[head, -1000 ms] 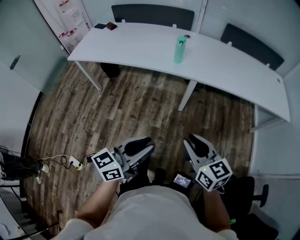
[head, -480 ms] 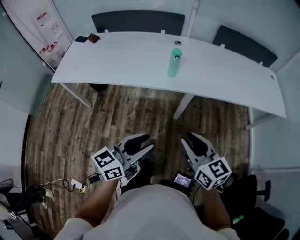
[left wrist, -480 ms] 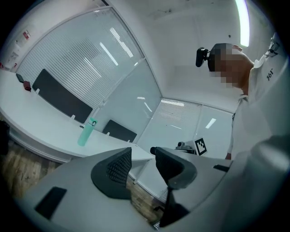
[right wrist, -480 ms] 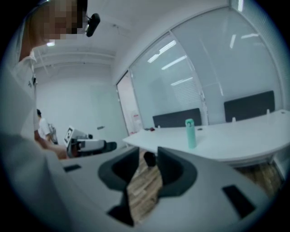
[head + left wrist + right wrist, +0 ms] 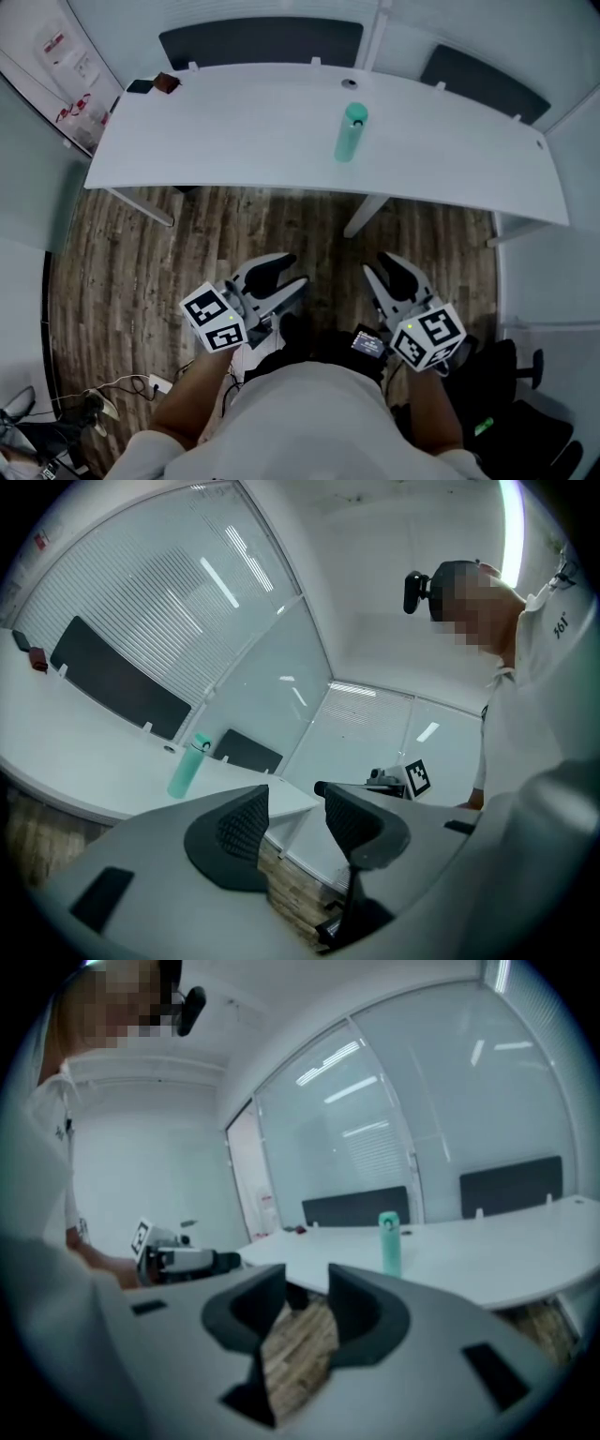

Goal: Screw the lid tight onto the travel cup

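White desk (image 5: 234, 131), 2 dark panels (image 5: 261, 42) behind it, wood-plank floor (image 5: 141, 272), small dark items (image 5: 155, 85) at desk corner

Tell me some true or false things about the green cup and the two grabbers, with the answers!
1. The cup stands upright on the table. True.
2. The left gripper holds the cup. False: its jaws have just been opening, with nothing between them, and the cup is far off on the table.
3. The cup is red. False: it is green.
4. The right gripper is empty. True: its jaws have just been opening, with nothing between them.
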A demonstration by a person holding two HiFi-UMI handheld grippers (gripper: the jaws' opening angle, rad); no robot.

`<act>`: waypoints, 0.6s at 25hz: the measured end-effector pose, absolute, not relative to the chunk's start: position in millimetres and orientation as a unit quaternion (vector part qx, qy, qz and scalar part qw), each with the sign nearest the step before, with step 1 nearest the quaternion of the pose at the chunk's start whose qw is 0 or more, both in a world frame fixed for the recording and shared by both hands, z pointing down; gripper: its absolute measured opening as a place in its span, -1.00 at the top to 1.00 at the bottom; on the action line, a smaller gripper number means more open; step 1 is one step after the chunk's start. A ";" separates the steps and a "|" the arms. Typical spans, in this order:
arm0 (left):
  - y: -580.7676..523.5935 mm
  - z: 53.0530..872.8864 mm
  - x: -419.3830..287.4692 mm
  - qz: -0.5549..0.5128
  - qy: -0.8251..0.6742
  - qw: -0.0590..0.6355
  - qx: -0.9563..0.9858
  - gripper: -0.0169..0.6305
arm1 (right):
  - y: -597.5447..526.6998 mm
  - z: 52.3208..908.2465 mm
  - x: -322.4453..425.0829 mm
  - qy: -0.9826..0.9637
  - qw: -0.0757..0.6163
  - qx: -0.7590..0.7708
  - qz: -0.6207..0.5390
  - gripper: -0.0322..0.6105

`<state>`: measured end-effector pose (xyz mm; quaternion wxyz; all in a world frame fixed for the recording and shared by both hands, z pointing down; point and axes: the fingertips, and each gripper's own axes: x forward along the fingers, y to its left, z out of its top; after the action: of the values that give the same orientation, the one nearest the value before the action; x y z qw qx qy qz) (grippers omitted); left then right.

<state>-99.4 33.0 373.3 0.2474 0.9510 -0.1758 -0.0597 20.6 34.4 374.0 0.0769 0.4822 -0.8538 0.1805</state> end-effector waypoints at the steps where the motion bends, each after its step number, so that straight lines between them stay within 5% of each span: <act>1: 28.6 373.6 -99.1 -0.059 -0.176 0.248 0.951 0.35 | 29.7 373.7 20.5 -0.854 0.077 0.482 0.180 0.48; 15: -41.4 385.7 -63.1 -0.050 -0.225 0.249 0.941 0.34 | -52.0 381.5 63.1 -0.868 0.075 0.458 0.176 0.48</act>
<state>-63.1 -41.4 385.7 0.2493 0.9407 -0.2248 -0.0498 63.1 -52.0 381.5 0.0752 0.4579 -0.8682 0.1757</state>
